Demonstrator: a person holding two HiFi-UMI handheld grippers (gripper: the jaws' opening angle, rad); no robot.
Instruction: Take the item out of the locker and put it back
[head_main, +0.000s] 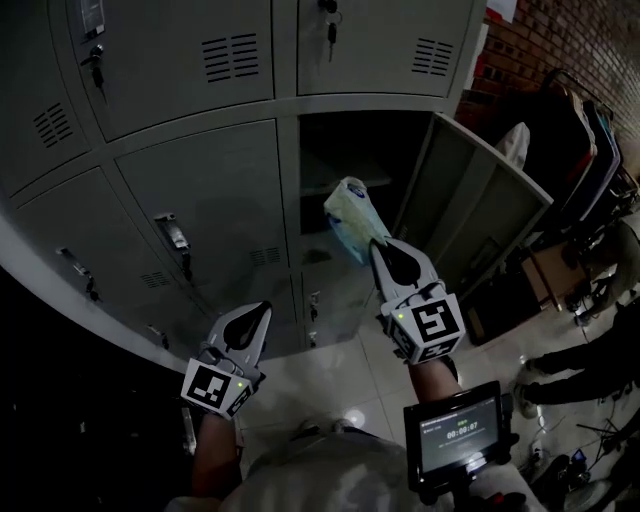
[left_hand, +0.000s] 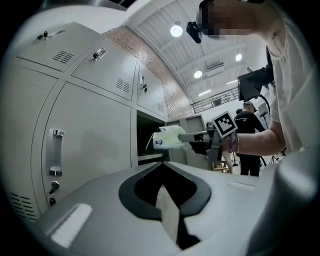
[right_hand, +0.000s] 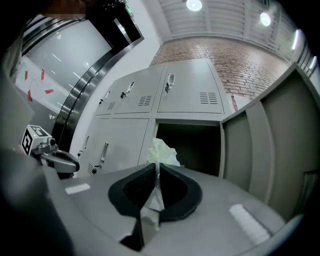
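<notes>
A pale green and white soft packet (head_main: 350, 218) hangs in front of the open locker compartment (head_main: 352, 150), at its mouth. My right gripper (head_main: 378, 246) is shut on the packet's near end and holds it up. In the right gripper view the packet (right_hand: 162, 152) sticks up past the closed jaws (right_hand: 158, 169), with the dark locker opening (right_hand: 192, 145) behind. The left gripper view shows the packet (left_hand: 170, 137) and right gripper (left_hand: 200, 136) from the side. My left gripper (head_main: 262, 310) hovers lower left before closed locker doors, jaws together, holding nothing.
The open grey door (head_main: 470, 205) swings out to the right of the compartment. Closed lockers (head_main: 200, 215) with handles and keys fill the left. A small screen (head_main: 455, 432) sits near my right forearm. Racks (head_main: 590, 170) and a person's legs (head_main: 585, 365) stand at the right.
</notes>
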